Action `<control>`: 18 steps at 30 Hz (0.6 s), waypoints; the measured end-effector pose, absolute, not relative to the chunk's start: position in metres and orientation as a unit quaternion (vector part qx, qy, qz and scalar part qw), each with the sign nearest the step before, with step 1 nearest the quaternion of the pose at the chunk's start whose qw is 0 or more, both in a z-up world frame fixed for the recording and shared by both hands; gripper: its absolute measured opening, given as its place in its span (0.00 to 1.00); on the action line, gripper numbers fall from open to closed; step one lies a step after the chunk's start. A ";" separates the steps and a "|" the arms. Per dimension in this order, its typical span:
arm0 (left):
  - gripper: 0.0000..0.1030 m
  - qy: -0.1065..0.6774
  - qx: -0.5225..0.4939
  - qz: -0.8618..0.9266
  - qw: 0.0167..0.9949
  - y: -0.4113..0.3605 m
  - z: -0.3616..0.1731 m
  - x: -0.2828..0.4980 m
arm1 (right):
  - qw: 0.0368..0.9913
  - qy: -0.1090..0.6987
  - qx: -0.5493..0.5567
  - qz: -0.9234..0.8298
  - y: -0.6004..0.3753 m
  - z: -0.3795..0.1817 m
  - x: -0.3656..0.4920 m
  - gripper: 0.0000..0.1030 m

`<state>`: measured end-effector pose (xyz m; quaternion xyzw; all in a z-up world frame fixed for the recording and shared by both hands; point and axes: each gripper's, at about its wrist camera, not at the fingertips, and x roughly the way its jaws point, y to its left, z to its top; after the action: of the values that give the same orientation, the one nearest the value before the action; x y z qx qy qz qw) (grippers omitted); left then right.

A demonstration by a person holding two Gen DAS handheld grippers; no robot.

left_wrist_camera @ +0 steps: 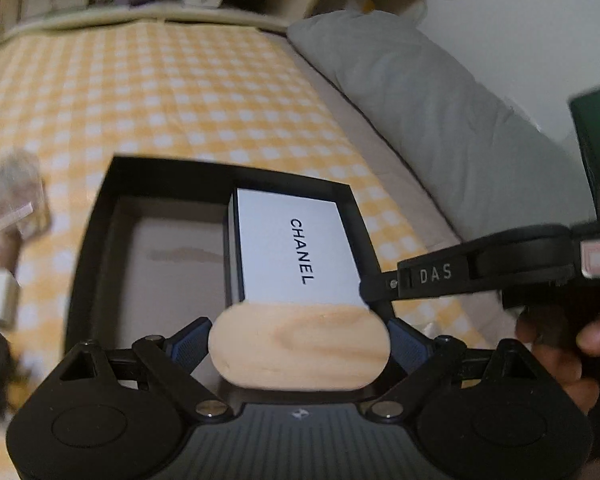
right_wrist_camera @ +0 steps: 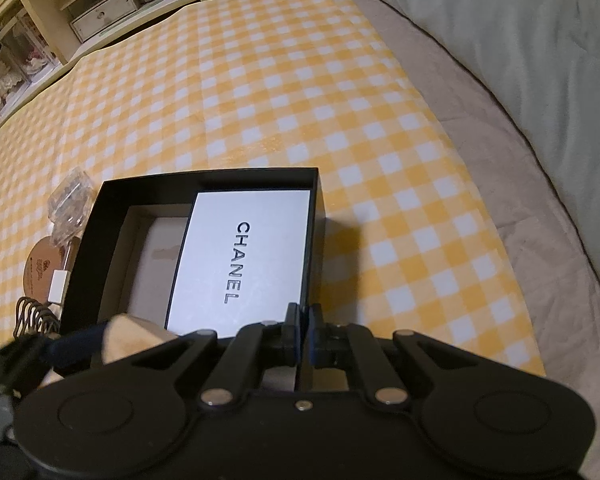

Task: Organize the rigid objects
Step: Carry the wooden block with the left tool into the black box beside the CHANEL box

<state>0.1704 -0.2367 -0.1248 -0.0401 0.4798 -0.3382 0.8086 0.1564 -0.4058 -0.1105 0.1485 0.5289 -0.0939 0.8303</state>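
Yellow-and-white checked cloth (right_wrist_camera: 284, 92) covers the bed, with a grey pillow (left_wrist_camera: 412, 112) along its right side and cream shelves (right_wrist_camera: 52, 12) behind. At the far left of the cloth lie small loose things: a clear plastic case (right_wrist_camera: 70, 196), a round brown tag (right_wrist_camera: 44, 272) and a coiled dark cable (right_wrist_camera: 34, 314).

Next comes the open black cardboard box (right_wrist_camera: 100, 240). Its left half shows a bare pale floor, while a white flat box printed CHANEL (right_wrist_camera: 244, 256) fills its right half, long axis running from near to far.

The left gripper (left_wrist_camera: 300, 346) holds a pale wooden block with rounded ends (left_wrist_camera: 300, 348) between its blue-padded fingers (left_wrist_camera: 188, 344), closed on its two ends. The block's long axis lies across the fingers, and it hangs over the near edge of the black box, a little toward the occupied right half. So the free space lies ahead and to the left of the block, and this hand is the nearer one to fill it.

The right gripper (right_wrist_camera: 303, 334) is pinched shut on the box's near right wall, probably to steady it.
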 end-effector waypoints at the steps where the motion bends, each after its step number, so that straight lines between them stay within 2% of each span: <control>1: 0.93 0.486 -0.049 -0.337 0.805 -0.238 -0.127 0.172 | 0.831 0.528 0.151 -0.093 -0.406 -0.110 0.156 0.05; 3: 0.93 0.495 -0.057 -0.336 0.799 -0.237 -0.130 0.173 | 0.830 0.527 0.154 -0.093 -0.407 -0.110 0.155 0.05; 6: 0.86 0.490 -0.042 -0.331 0.805 -0.235 -0.130 0.173 | 0.830 0.528 0.155 -0.092 -0.406 -0.111 0.156 0.05; 8: 0.71 0.498 -0.039 -0.329 0.802 -0.233 -0.133 0.177 | 0.830 0.528 0.155 -0.093 -0.406 -0.110 0.156 0.05; 11: 0.56 0.516 -0.043 -0.318 0.794 -0.229 -0.139 0.184 | 0.830 0.528 0.155 -0.093 -0.406 -0.110 0.156 0.05; 13: 0.51 0.521 -0.042 -0.311 0.794 -0.227 -0.144 0.187 | 0.830 0.528 0.154 -0.093 -0.406 -0.110 0.156 0.05; 18: 0.47 0.520 -0.058 -0.328 0.786 -0.229 -0.146 0.187 | 0.830 0.528 0.154 -0.093 -0.406 -0.110 0.156 0.05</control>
<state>0.1874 -0.2292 -0.1462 -0.0575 0.5204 -0.3283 0.7862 0.1560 -0.4061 -0.1104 0.1542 0.5283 -0.0929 0.8298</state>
